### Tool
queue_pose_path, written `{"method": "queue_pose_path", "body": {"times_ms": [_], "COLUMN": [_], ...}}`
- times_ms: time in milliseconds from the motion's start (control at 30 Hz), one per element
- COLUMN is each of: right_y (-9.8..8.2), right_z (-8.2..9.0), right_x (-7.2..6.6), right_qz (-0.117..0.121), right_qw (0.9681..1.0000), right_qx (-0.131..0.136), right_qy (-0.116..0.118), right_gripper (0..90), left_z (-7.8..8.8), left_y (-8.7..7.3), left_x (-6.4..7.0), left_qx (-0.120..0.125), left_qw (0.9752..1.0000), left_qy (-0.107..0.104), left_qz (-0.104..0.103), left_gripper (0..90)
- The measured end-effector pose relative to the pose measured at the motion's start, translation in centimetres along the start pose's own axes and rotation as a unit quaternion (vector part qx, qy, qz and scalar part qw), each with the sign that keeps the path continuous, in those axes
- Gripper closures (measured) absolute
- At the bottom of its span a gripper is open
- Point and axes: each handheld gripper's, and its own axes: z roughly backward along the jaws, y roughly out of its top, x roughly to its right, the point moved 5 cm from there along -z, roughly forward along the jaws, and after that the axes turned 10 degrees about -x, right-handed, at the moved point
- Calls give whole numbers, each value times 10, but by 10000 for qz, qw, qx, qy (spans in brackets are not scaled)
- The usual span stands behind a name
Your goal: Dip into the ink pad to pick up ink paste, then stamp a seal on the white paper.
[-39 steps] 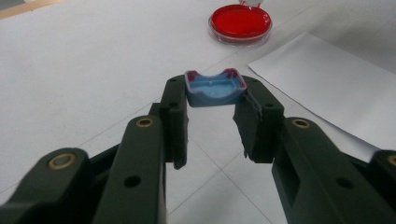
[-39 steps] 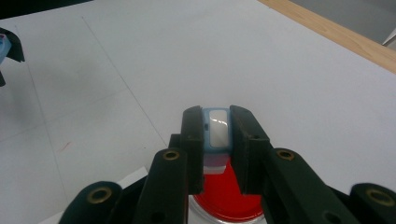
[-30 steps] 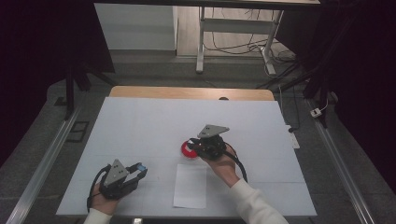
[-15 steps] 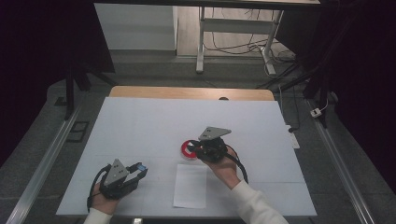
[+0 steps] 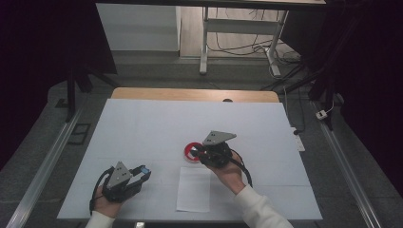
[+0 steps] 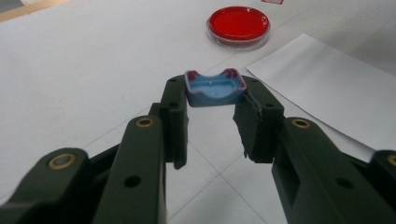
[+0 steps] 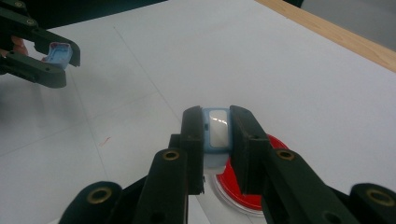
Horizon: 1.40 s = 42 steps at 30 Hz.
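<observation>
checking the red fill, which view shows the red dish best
The left gripper view: the red dish lies whole and unobstructed on the table, rim and red inside clear. The high view shows it small, partly behind the right gripper; in the right gripper view the jaws cover most of it.

White table [image 5: 142,123] – red petri dish [image 5: 191,152] & paper sheet [image 5: 194,190] lying on it.

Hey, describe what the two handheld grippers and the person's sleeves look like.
Both the left tongs and the right tongs are black, each topped by a grey three-cornered plate, with a black cable looping from the body. Up close, the jaws are flat, black and angular, with brass-coloured pivot pins and small round holes. The person wears white sleeves, which reach to the wrists.
</observation>
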Motion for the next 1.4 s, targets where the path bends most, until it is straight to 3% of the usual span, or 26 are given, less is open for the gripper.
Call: {"method": "queue_pose_path", "body": {"times_ms": [1400], "right_y": [-3], "right_z": [4], "right_x": [-5], "right_qz": [70], "right_qw": [10000], "right_qx": [24], "right_qy": [-22], "right_gripper": [750], "left_z": [-2], "left_y": [0], "left_x": [1], "left_qx": [-17], "left_qw": [10000], "left_qy": [41], "left_qz": [-57], "left_gripper": [647]}}
